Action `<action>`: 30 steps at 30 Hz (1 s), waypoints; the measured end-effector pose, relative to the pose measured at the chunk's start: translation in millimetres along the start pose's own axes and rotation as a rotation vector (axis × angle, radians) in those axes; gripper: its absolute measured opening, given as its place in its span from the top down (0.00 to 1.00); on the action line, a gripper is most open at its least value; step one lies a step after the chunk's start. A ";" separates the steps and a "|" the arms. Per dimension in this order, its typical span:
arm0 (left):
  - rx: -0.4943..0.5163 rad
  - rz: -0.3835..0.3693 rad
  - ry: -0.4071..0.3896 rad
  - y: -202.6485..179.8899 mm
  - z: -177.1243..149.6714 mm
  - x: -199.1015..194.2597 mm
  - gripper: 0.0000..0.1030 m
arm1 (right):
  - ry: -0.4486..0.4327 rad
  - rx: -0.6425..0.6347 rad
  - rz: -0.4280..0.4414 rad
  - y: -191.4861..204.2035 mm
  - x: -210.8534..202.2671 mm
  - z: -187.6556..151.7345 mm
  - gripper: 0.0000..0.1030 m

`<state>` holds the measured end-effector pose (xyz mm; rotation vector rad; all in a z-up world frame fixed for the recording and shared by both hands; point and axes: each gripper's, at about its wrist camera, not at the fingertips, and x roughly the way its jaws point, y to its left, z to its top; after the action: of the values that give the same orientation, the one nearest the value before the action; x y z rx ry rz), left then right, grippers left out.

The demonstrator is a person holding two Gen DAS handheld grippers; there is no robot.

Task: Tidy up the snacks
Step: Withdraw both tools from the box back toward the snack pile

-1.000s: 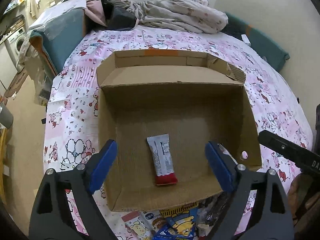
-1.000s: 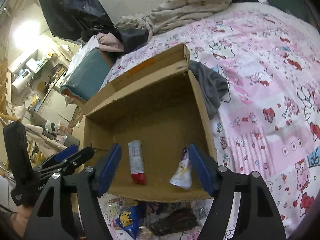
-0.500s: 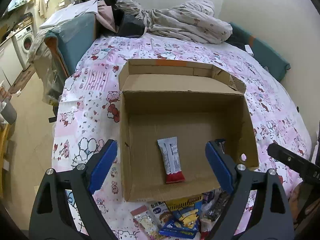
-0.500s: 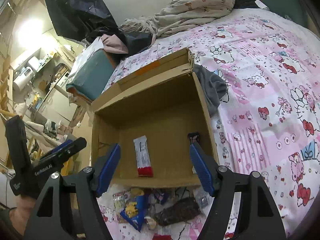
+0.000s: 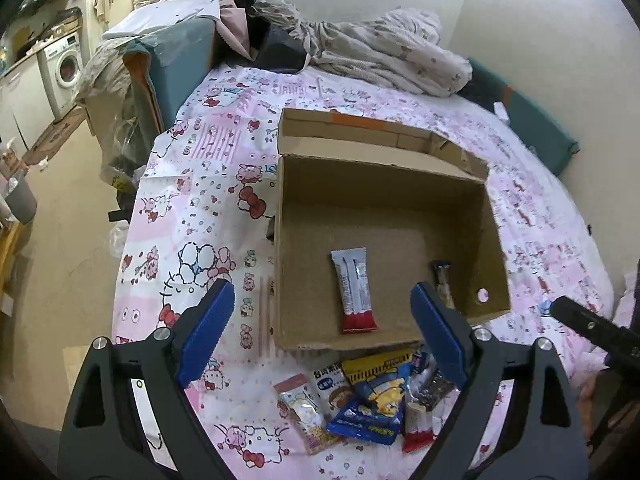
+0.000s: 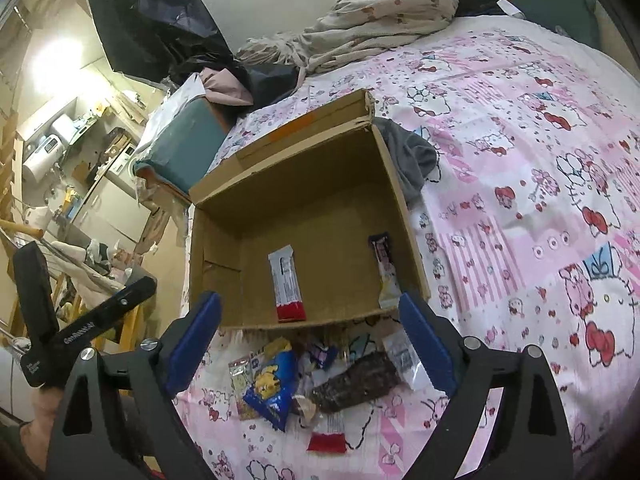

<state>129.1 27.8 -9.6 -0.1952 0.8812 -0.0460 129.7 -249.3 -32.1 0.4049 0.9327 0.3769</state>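
An open cardboard box lies on the pink patterned bedsheet. Inside it a white and red snack bar lies flat, and a dark-topped bar leans at the right wall. A pile of snack packets lies on the sheet in front of the box. My left gripper is open and empty, above the box's near edge. My right gripper is open and empty, above the pile.
Crumpled bedding and dark clothes lie at the far end of the bed. A grey cloth lies by the box's right side. A teal cushion stands at the left bed edge, with floor and a washing machine beyond.
Both grippers have pulled back and up from the box. The right gripper let go of the dark-topped bar, which now rests in the box. The snack pile has come into view.
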 end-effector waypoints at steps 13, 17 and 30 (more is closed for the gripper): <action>-0.046 0.041 0.069 13.8 -37.0 -7.6 0.05 | 0.029 0.043 -0.017 -4.0 -3.4 -26.5 0.10; -0.001 0.102 0.087 6.6 -47.7 -2.9 0.05 | 0.052 0.030 -0.031 -0.5 4.2 -29.7 0.10; 0.008 0.123 0.161 3.3 -58.5 14.0 0.05 | 0.143 0.079 -0.115 -16.1 22.7 -37.2 0.10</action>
<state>92.9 20.5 -57.1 -0.1305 1.0520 0.0495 113.3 -246.0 -75.6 0.3980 1.1073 0.2673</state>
